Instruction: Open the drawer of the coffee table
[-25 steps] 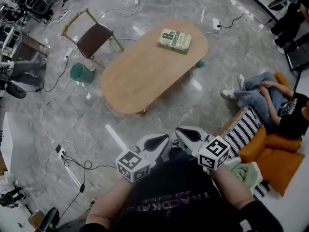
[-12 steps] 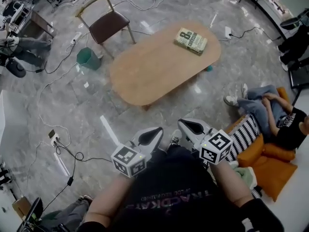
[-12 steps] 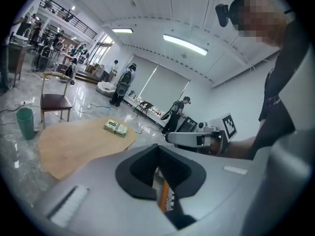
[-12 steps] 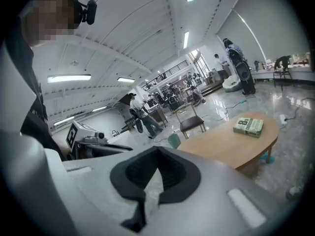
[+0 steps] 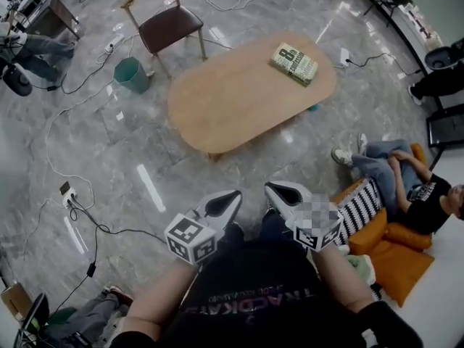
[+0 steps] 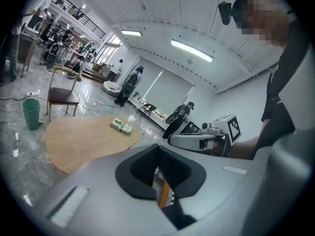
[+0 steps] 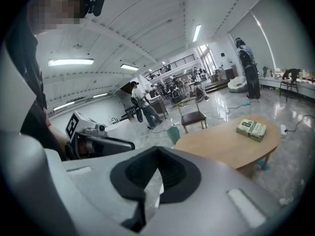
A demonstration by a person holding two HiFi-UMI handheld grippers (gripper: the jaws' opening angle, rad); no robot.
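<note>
The oval wooden coffee table (image 5: 239, 104) stands on the grey stone floor ahead of me, with a green book (image 5: 294, 63) near its far right end. No drawer shows in any view. My left gripper (image 5: 233, 195) and right gripper (image 5: 272, 189) are held side by side close to my body, well short of the table, both shut with nothing in them. The left gripper view shows the table (image 6: 83, 139), the book (image 6: 121, 126) and the right gripper (image 6: 197, 140) beside it. The right gripper view shows the table (image 7: 221, 146) and the book (image 7: 251, 129).
A wooden chair (image 5: 170, 24) and a green bin (image 5: 131, 73) stand beyond the table's left end. Cables and a power strip (image 5: 67, 192) lie on the floor at left. A person (image 5: 406, 180) sits on orange cushions at right, beside a striped cushion (image 5: 362, 205).
The head view has swung: table, chair and bin now sit further right in the picture. Both grippers stay shut, close together, low in front of my body.
</note>
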